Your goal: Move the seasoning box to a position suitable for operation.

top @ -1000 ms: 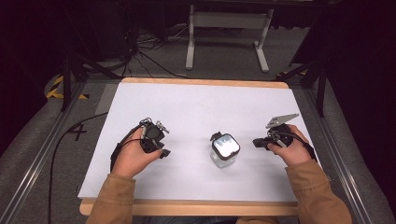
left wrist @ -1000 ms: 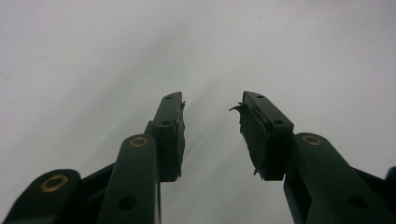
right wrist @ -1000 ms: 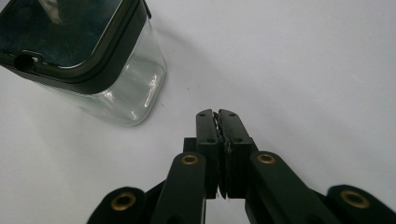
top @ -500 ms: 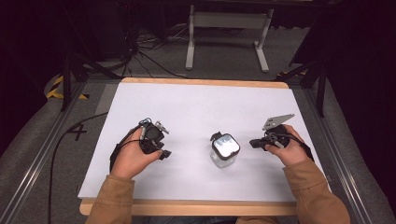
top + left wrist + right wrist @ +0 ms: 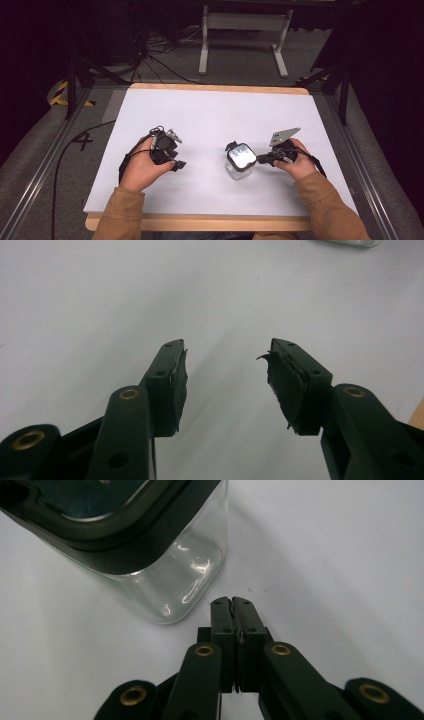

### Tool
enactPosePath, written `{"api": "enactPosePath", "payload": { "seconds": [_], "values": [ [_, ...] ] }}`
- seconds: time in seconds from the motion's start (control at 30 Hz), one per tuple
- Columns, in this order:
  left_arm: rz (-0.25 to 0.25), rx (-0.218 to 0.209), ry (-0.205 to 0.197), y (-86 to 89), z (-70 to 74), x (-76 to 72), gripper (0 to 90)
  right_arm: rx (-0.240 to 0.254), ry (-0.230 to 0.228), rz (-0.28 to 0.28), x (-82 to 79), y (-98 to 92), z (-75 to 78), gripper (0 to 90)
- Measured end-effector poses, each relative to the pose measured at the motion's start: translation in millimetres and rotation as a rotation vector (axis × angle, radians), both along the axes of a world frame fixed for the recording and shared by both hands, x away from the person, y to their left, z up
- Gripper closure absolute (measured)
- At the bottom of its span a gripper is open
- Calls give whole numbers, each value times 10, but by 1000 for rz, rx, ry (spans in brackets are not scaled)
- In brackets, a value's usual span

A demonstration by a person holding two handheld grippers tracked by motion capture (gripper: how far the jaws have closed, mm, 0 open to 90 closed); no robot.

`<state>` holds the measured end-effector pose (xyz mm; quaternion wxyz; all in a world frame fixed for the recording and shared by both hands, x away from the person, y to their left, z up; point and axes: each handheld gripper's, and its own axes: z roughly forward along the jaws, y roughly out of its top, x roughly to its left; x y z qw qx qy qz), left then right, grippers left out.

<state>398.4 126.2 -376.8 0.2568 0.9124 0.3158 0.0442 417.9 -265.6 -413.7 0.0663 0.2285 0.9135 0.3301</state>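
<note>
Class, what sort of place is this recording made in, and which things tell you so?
Probably a lab recording station: a white-topped table framed by metal rails, loose cables on grey carpet, and dark surroundings.

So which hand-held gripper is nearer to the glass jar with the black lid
The right. The right hand-held gripper sits shut just beside the glass jar; the left hand-held gripper is open, well off on the jar's other side.

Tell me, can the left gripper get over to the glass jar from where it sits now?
Probably yes. The left gripper has open, empty jaws, and bare table lies between it and the glass jar. The right gripper sits shut on the jar's far side.
</note>
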Motion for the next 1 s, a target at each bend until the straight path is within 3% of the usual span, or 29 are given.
{"api": "enactPosePath", "payload": {
  "seconds": [0.37,1.0],
  "values": [
    [-9,2,3,-31,-10,12,501,-11,17,51,-34,117,-81,894],
    [-41,11,2,-147,-5,86,488,-91,17,65,-155,174,-112,896]
  ]
}}
